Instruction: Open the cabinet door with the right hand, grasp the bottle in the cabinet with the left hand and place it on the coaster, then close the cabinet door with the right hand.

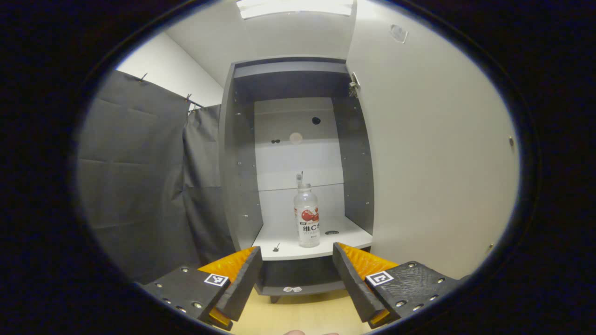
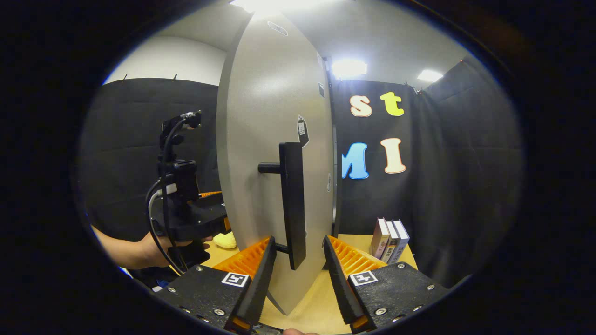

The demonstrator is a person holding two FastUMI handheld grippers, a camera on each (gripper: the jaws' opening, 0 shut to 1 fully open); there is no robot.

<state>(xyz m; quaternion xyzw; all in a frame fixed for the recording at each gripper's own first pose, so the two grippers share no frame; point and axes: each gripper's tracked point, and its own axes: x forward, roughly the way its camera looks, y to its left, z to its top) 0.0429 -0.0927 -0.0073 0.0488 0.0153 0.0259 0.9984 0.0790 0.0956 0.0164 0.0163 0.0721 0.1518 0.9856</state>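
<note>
My left gripper (image 1: 295, 284) is spread, low in frame, facing the open cabinet (image 1: 242, 153); the bottle (image 1: 307, 218) stands upright on its shelf, centre frame. My right gripper (image 2: 298, 279) is spread around the door (image 2: 265, 139) handle (image 2: 292, 200), not pinching it.

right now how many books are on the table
3, standing side by side in a leaning row: the left book, the middle book and the right book, at the table's far edge right of the open cabinet door. More may be hidden behind the door.
</note>
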